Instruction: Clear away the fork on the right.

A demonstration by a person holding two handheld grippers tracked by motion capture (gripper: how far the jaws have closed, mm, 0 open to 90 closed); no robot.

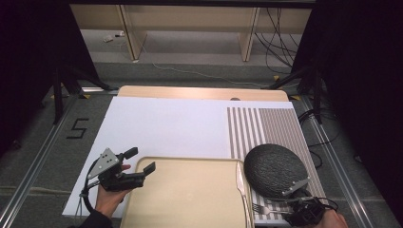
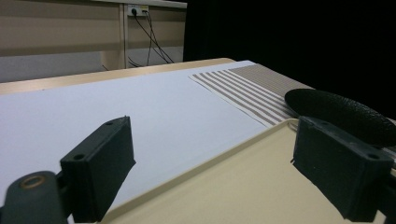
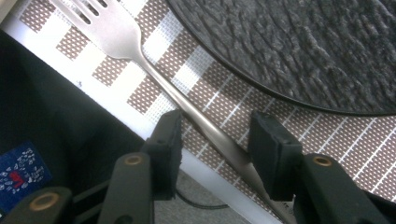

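Observation:
A silver fork (image 3: 121,37) lies on the brown-striped placemat (image 3: 327,154) beside a dark textured plate (image 3: 303,46). My right gripper (image 3: 219,140) straddles the fork's handle, with a gap showing on each side of it. In the high view the fork (image 1: 259,208) rests just left of the right gripper (image 1: 292,209) at the table's near right, below the plate (image 1: 275,170). A knife (image 1: 241,183) lies along the right rim of the beige tray (image 1: 190,190). My left gripper (image 1: 142,160) hovers open over the tray's left rim, with nothing between its jaws (image 2: 229,168).
A white sheet (image 1: 166,123) covers the table's left and middle; the striped placemat (image 1: 266,126) runs down the right side. The wooden table edge is at the back. Cables and shelf legs lie on the floor beyond.

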